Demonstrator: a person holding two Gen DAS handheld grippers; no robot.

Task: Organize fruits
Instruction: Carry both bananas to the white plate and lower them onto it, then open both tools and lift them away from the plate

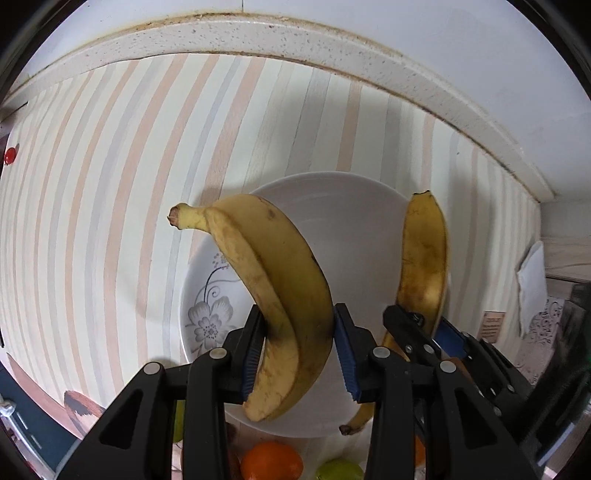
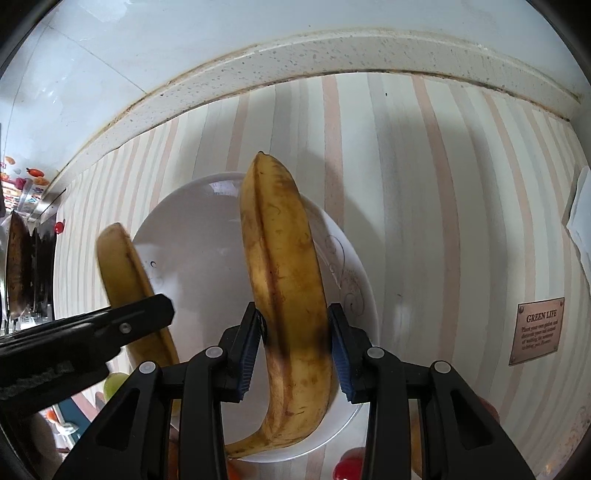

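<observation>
My left gripper (image 1: 298,325) is shut on a yellow banana (image 1: 273,280) and holds it above a white flowered plate (image 1: 207,295); its stem points up and left. My right gripper (image 2: 295,328) is shut on a second, browner banana (image 2: 284,266) above the same plate (image 2: 192,266). That banana shows at the right in the left wrist view (image 1: 424,258), with the right gripper (image 1: 424,325) beneath it. The left banana (image 2: 122,273) and the left gripper's finger (image 2: 110,328) show at the left in the right wrist view.
A striped cloth (image 1: 110,184) covers the counter up to a speckled backsplash ledge (image 1: 258,33). An orange (image 1: 271,461) and green fruits (image 1: 338,470) lie by the plate's near edge, a red fruit (image 2: 349,467) too. A "GREEN LIFE" plaque (image 2: 537,330) lies at the right.
</observation>
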